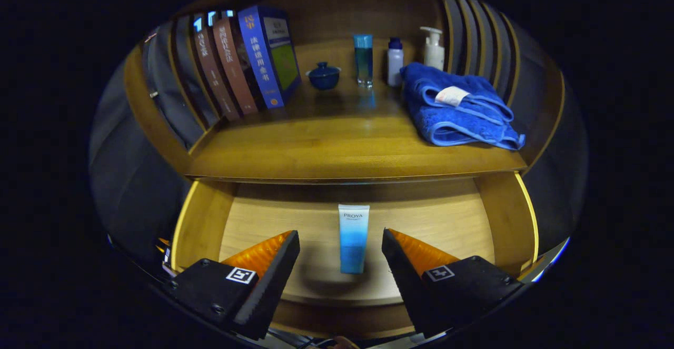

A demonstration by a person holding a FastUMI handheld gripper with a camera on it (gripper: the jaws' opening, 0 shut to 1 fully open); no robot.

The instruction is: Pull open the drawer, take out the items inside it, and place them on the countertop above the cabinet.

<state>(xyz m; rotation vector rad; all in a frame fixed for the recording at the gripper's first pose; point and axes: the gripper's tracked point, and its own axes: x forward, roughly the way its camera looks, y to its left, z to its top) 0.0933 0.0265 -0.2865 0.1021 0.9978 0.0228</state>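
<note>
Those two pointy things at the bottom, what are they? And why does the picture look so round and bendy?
Those are the two fingers of the tongs, a grabbing tool that a person holds in one hand. A little camera rides on the tool and looks forward along its fingers, and its lens bends everything into a round shape.

The tongs are open and hold nothing. Below them is a wooden drawer, already pulled out. Inside lies one white and blue tube, right between the fingers.

Above the drawer is the countertop. On it stand some books, a small blue lidded pot, a tall blue bottle, a small white bottle and a pump bottle. A folded blue towel lies there too.
</note>
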